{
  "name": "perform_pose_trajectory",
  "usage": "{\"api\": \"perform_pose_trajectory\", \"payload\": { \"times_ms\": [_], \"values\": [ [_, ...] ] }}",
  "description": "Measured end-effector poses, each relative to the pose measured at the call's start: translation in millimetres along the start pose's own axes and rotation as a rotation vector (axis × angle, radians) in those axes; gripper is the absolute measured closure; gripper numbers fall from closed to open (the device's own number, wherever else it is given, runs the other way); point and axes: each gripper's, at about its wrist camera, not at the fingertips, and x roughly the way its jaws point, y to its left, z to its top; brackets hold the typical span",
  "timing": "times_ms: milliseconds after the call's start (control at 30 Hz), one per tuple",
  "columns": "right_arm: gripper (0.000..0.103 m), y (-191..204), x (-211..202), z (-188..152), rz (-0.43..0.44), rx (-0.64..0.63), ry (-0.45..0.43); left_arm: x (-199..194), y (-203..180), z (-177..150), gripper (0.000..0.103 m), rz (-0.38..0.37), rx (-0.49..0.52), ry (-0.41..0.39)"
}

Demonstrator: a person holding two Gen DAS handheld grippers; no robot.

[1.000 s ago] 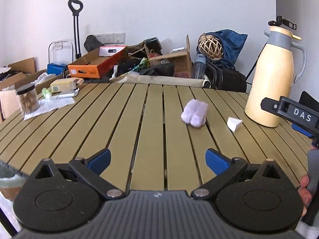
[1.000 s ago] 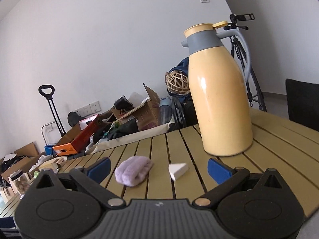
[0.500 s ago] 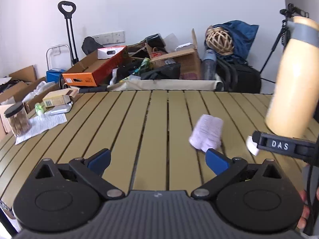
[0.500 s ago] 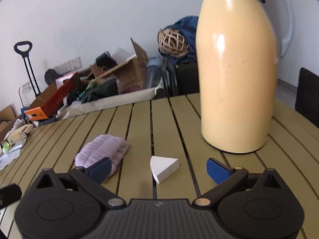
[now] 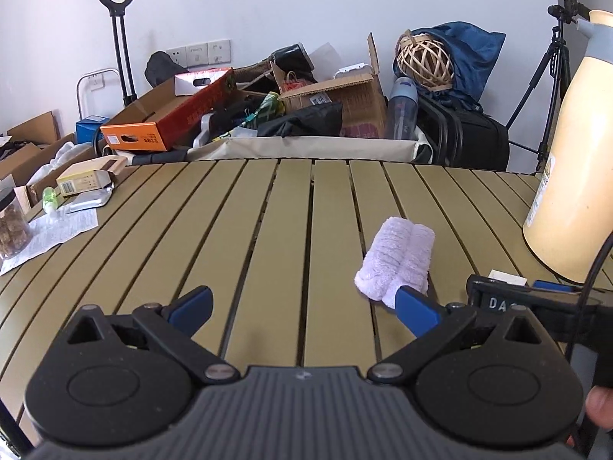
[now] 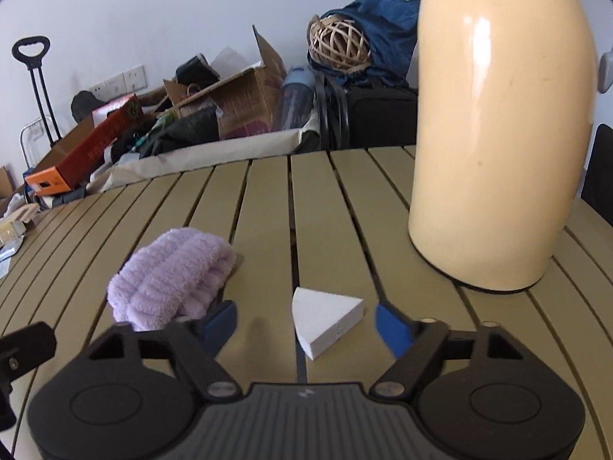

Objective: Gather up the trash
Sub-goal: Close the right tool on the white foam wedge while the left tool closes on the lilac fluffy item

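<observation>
A small white wedge-shaped piece (image 6: 325, 318) lies on the slatted olive table (image 6: 264, 211). My right gripper (image 6: 306, 324) has it between its blue fingertips. The jaws are closing, with gaps still showing on both sides of the wedge. A fluffy lilac cloth (image 6: 172, 283) lies just left of it, by the left fingertip. In the left wrist view the same cloth (image 5: 396, 258) touches or overlaps the right fingertip of my left gripper (image 5: 302, 306), which stands open over bare slats. The wedge (image 5: 505, 276) shows only as a sliver behind the other gripper's black body.
A tall cream thermos jug (image 6: 498, 134) stands close to the right of the wedge. A paper sheet (image 5: 49, 234), a jar (image 5: 11, 226) and a small carton (image 5: 90, 176) sit at the table's left edge. Cardboard boxes and bags (image 5: 325, 103) crowd the floor behind.
Both grippers moved forward toward the cloth and the wedge. The right one tipped downward and its jaws narrowed around the wedge. The left jaws kept their width.
</observation>
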Motion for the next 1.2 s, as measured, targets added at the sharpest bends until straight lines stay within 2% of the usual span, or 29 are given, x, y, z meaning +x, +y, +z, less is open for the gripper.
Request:
{"api": "perform_pose_trajectory", "payload": {
  "times_ms": [267,400,600,833,1033,1200],
  "values": [
    [0.053,-1.2,5.1,0.2,-0.032,0.003,0.004,5.5,-8.0,1.1,0.000,0.006,0.011,0.001],
    [0.068,-6.3,3.5,-0.7,-0.032,0.016,-0.006,8.4,-11.5,0.4,0.000,0.008,0.010,0.009],
    [0.073,-21.9,-4.4,0.1,0.007,0.074,-0.040,18.1,-18.4,6.5,0.000,0.010,-0.009,0.017],
    [0.073,-56.3,-23.2,5.3,0.063,0.196,-0.111,40.0,-43.0,17.4,0.000,0.008,0.007,0.038],
    [0.074,-75.3,-31.9,10.0,0.052,0.233,-0.149,62.9,-69.8,19.5,0.000,-0.028,0.056,0.070],
    [0.074,-81.8,-30.2,10.6,0.059,0.254,-0.148,77.6,-81.2,16.9,0.000,-0.012,0.069,0.070]
  ]
}}
